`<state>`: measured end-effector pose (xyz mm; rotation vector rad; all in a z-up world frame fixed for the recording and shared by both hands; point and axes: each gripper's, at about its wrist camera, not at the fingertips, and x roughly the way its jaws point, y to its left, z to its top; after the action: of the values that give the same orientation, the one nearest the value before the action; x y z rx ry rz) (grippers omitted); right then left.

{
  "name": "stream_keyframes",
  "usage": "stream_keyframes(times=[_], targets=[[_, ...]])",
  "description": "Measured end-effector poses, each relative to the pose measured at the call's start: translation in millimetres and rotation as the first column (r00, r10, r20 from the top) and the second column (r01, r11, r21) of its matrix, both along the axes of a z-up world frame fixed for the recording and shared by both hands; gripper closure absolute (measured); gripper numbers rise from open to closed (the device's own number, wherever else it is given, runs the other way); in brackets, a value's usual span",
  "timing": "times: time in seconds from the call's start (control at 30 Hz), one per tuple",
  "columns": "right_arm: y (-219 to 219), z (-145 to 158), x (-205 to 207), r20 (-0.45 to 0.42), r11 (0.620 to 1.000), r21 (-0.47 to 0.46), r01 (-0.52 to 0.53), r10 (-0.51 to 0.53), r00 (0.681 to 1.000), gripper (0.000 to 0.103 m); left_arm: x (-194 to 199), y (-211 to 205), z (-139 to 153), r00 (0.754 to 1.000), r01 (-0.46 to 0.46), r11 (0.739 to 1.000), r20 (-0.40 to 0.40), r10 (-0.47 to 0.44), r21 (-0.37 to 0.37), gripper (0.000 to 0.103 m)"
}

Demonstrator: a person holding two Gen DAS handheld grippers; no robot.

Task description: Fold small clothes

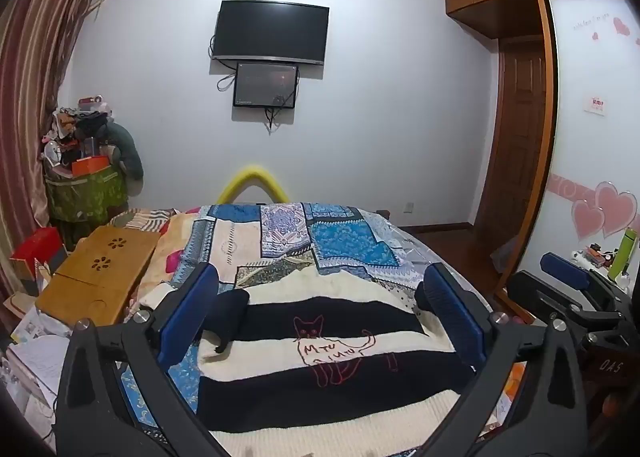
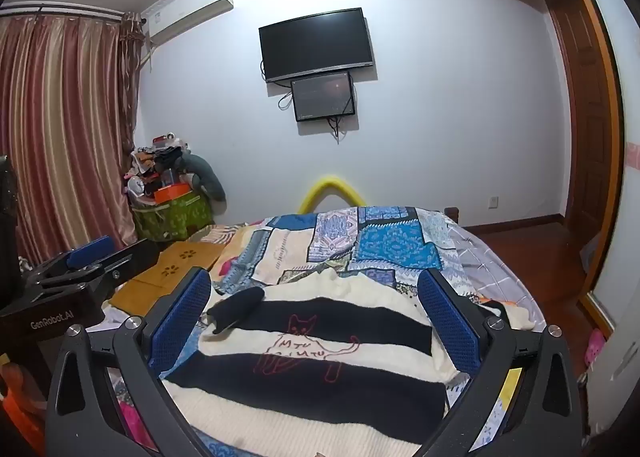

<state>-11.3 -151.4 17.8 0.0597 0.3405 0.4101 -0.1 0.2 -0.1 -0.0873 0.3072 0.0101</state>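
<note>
A small knit sweater [image 1: 320,369] with cream and black stripes and a red outlined cat lies flat on the bed, also in the right wrist view [image 2: 312,361]. One black sleeve cuff [image 1: 230,313] is folded in at its upper left. My left gripper [image 1: 320,305] is open and empty, held above the sweater's near part. My right gripper [image 2: 316,305] is open and empty too, above the same sweater. Each gripper shows at the edge of the other's view, the right one [image 1: 568,289] and the left one [image 2: 84,257].
The sweater rests on a blue patchwork quilt [image 1: 344,241] covering the bed. A wooden lap tray [image 1: 100,273] lies at the left bed edge, with papers and boxes [image 1: 32,341] below. A green bin piled with clutter [image 1: 86,185] stands by the curtain. Wardrobe [image 1: 596,137] at right.
</note>
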Motion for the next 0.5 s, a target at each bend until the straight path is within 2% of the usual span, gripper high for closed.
stream_keyframes(times=[0.13,0.23,0.5], targets=[[0,-1,1,-0.003,1.0,-0.004,0.0,0.0,1.0,0.0,-3,-2,0,1.0,-0.004,1.0,0.002,0.004,-0.012,0.0],[-1,-1,2,-0.005,1.0,-0.004,0.001,-0.001,1.0,0.0,1,7,3,1.0,0.005,0.999,-0.025,-0.006,-0.041,0.0],[0,1,0,-0.008,1.0,-0.003,0.003,-0.003,1.0,0.0,1,1,1,1.0,0.011,1.0,-0.006,-0.012,-0.012,0.0]])
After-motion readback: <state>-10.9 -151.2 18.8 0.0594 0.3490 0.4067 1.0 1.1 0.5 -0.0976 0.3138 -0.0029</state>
